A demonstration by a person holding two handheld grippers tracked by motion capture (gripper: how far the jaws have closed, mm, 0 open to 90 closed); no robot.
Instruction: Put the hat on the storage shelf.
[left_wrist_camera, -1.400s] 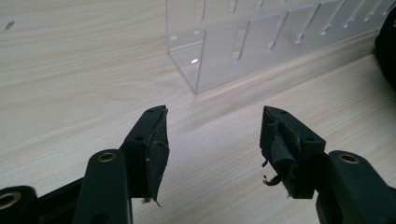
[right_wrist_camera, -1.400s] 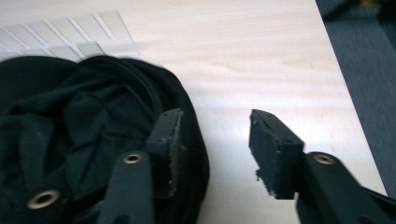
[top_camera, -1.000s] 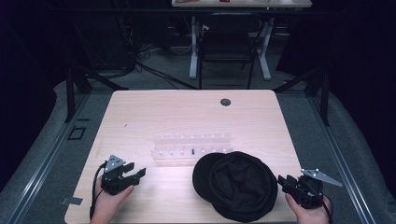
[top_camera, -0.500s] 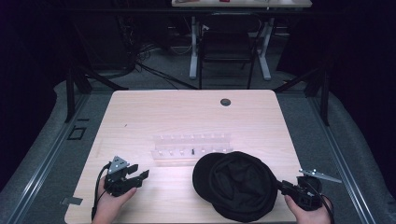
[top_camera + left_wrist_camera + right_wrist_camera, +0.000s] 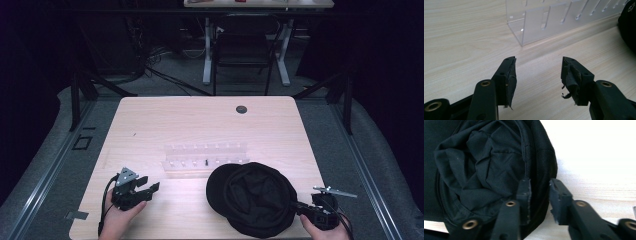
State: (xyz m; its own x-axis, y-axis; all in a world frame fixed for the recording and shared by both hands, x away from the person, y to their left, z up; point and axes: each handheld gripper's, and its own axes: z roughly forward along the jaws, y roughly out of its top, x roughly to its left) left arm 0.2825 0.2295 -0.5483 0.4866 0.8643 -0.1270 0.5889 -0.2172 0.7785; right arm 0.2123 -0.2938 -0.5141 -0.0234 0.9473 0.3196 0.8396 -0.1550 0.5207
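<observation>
The black cap (image 5: 494, 167) is straddled at its near rim by the right gripper (image 5: 539, 195), whose jaws have just been closing and are not yet seen pinching it, while the left gripper (image 5: 537, 75) waits spread, well apart

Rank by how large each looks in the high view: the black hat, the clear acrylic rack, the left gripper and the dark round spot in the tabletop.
1. black hat
2. clear acrylic rack
3. left gripper
4. dark round spot, farthest from the camera, so it looks smaller still
</observation>
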